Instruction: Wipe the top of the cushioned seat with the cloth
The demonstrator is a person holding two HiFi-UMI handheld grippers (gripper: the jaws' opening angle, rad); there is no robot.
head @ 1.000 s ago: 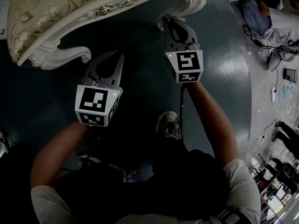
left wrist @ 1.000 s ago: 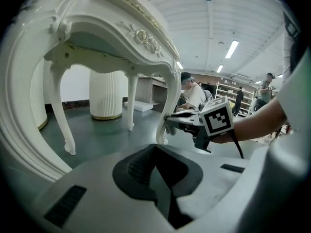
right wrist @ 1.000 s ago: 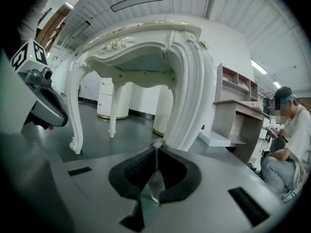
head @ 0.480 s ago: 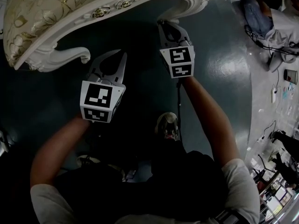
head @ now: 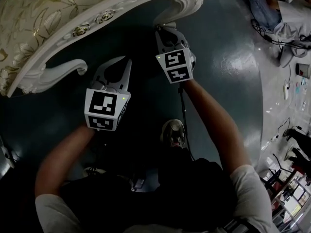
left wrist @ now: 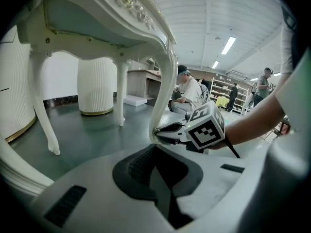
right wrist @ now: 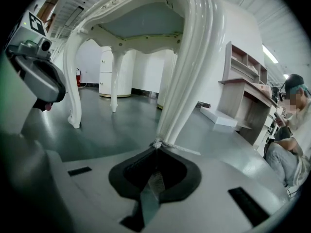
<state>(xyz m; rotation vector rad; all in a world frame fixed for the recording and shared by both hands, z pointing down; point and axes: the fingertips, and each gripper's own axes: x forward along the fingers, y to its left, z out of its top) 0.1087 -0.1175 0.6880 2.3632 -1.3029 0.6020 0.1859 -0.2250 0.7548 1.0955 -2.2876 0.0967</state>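
Spotting the cushioned seat (head: 43,13) at 11 o'clock. Got the left gripper (head: 126,61) closed up, empty, around 10. Pinching a white knotted strand (right wrist: 160,144) in the right gripper (head: 160,29), barely ajar, by the seat leg (right wrist: 189,72) at 12.

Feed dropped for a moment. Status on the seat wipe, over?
Left tool shut, empty, beside the seat. Right tool shut on cord at seat leg. No cloth in view.

Left gripper (head: 125,60), right gripper (head: 163,29): jaws closed
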